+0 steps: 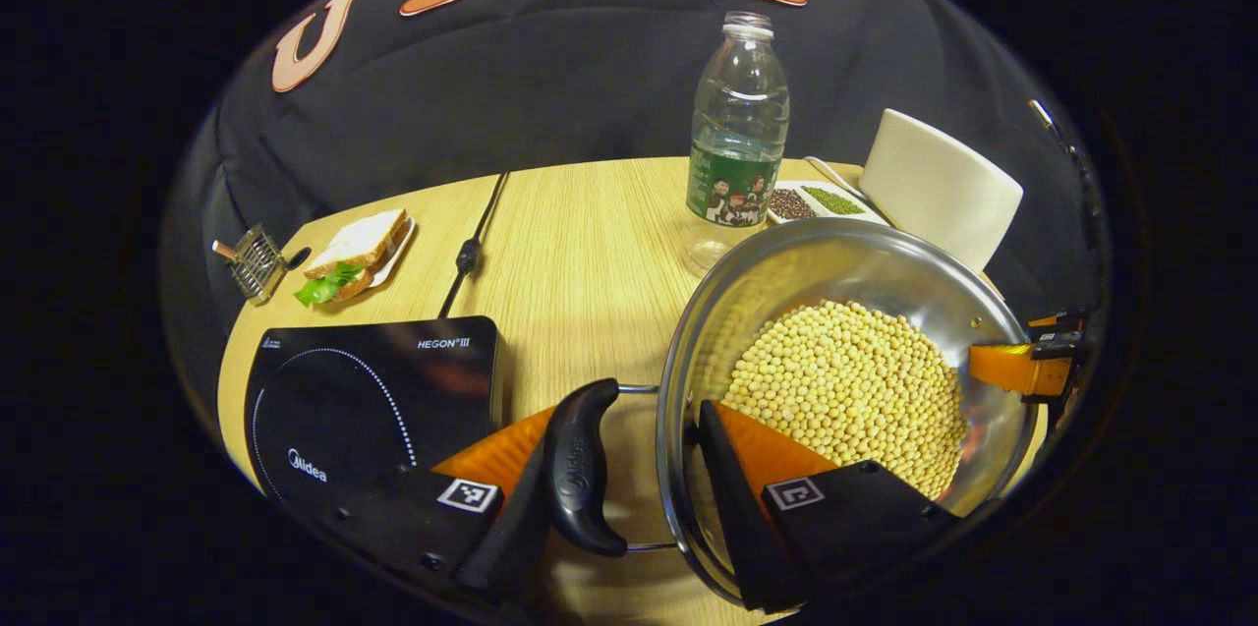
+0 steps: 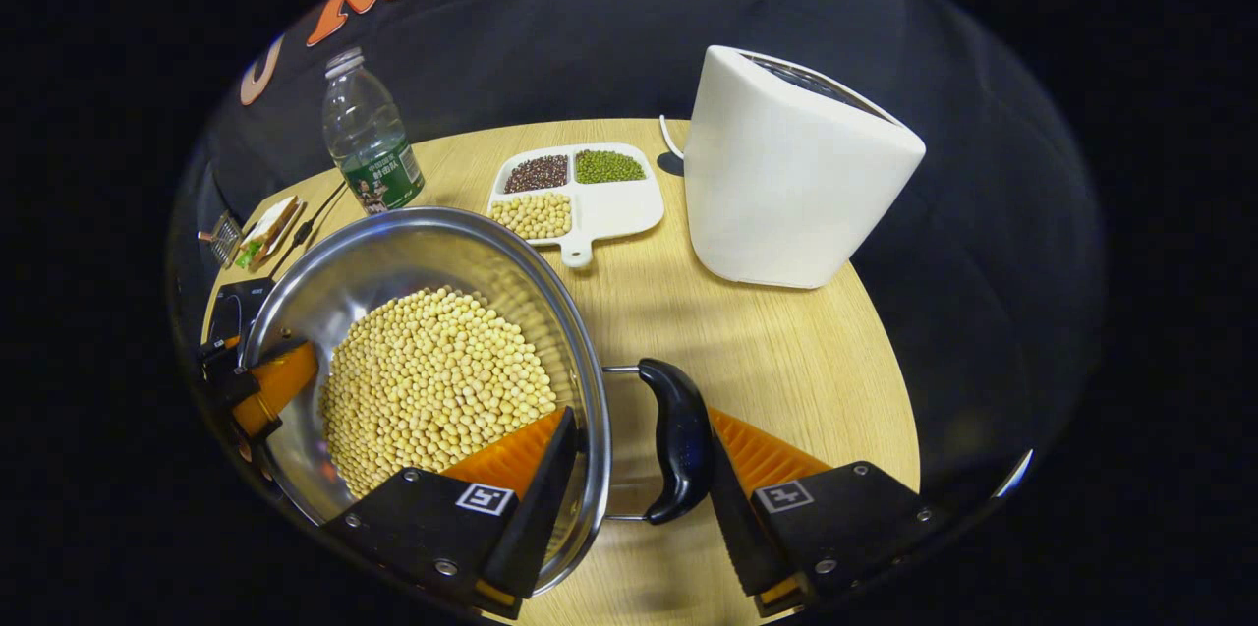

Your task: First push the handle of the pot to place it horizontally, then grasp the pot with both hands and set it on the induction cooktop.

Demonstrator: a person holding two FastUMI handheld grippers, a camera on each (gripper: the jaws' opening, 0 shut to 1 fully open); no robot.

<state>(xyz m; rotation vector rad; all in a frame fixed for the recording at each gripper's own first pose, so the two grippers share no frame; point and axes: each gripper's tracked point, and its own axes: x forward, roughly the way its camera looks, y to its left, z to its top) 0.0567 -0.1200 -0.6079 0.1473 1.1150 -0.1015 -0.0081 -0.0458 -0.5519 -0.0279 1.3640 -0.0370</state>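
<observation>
On the worktop (image 1: 580, 253), both tongs (image 1: 644, 469) (image 2: 639, 469) straddle the pot (image 1: 845, 312) rim and handles (image 1: 582, 464), fingers apart. Clamp evenly; lift level toward the cooktop (image 1: 364, 390).

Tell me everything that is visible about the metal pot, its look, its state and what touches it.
The pot is a shiny steel pan with a rolled rim, standing upright and lidless on the wooden table, beside the black induction cooktop, not on it. Pale soybeans cover its bottom. Each side carries a black handle on wire loops, lying level. The left gripper and the right gripper each straddle wall and handle, one finger inside the pot; whether they press is unclear.
</observation>
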